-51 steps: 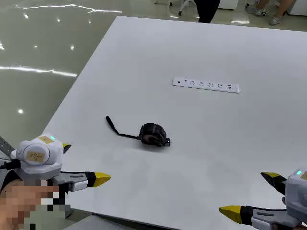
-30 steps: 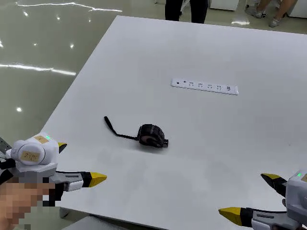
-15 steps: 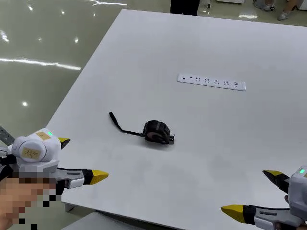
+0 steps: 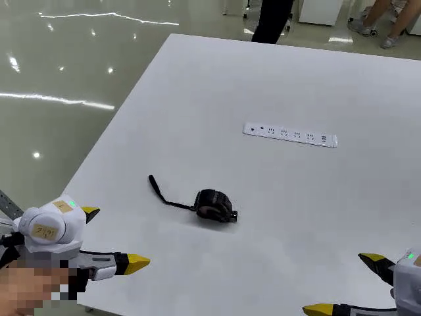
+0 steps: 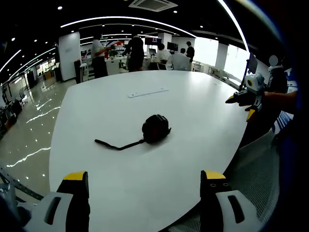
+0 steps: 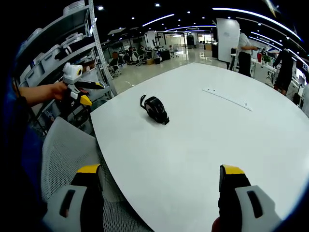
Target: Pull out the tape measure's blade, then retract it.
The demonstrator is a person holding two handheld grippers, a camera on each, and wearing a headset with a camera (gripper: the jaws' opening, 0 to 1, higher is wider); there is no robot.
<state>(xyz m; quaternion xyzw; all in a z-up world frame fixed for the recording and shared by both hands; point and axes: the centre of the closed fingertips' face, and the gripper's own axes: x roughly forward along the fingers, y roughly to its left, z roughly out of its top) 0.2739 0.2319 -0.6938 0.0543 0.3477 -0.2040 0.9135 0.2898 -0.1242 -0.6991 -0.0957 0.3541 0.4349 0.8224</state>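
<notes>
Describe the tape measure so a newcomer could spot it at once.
Find the large white table. Between its near edge and the flat white power strip lies the tape measure. Unlike the strip, it is a small, dark, rounded case, with a thin black strap trailing from it.

1 tape meas. [image 4: 214, 205] — 1 pwr strip [image 4: 290, 135]

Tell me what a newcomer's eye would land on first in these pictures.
The black tape measure lies alone near the middle of the big white table, with its strap trailing off to the left in the head view. A white power strip lies farther back. The left hand-held gripper and right hand-held gripper hover open and empty at the near edge.
</notes>
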